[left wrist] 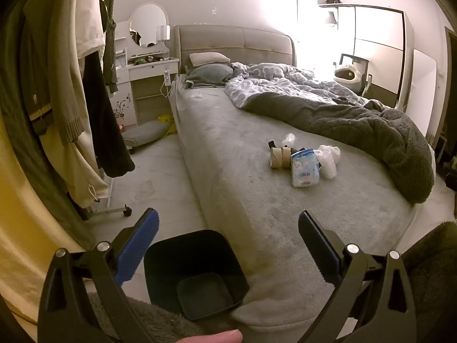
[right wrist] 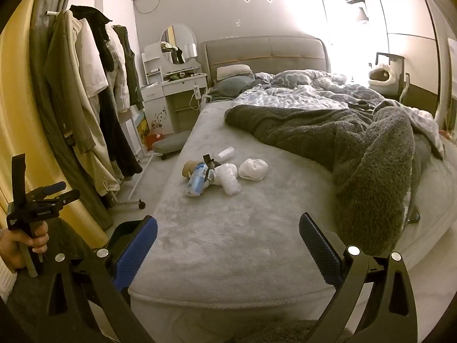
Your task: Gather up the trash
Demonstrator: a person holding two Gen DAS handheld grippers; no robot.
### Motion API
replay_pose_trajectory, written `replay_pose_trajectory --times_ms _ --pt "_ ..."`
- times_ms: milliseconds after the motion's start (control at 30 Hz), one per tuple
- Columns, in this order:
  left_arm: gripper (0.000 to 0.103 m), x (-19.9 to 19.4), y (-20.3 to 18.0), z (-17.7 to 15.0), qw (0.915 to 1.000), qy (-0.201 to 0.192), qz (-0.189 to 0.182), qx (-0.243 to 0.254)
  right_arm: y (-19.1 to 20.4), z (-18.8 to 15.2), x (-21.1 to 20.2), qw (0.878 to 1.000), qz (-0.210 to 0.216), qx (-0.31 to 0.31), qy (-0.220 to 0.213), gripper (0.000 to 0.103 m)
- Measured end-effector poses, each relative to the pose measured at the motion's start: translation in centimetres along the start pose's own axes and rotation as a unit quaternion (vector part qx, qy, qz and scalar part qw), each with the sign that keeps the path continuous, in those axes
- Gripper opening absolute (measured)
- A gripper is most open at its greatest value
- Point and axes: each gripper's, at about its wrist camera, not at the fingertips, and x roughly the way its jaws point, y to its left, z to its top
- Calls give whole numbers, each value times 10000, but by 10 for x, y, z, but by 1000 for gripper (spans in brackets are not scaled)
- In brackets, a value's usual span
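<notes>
Trash pile [left wrist: 304, 161] on bed [left wrist: 242, 200] | both hand-held grippers — left [left wrist: 228, 245], right [right wrist: 228, 245] — tilted down, jaws wide, seemingly empty

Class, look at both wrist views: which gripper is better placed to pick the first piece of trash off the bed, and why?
Probably the right gripper: open, empty, aimed at the trash pile on the bed. The left gripper, also open, hangs over the black bin.

Both the left gripper [left wrist: 228, 245] and the right gripper [right wrist: 228, 245] gape wide, tilted downward.
</notes>
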Motion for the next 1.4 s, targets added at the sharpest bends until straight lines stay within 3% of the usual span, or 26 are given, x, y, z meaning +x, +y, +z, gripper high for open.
replay_pose_trajectory --times_ms 1400 --pt "100 3 -3 -5 9999 62 -59 101 3 -4 8 9999 17 82 128 100"
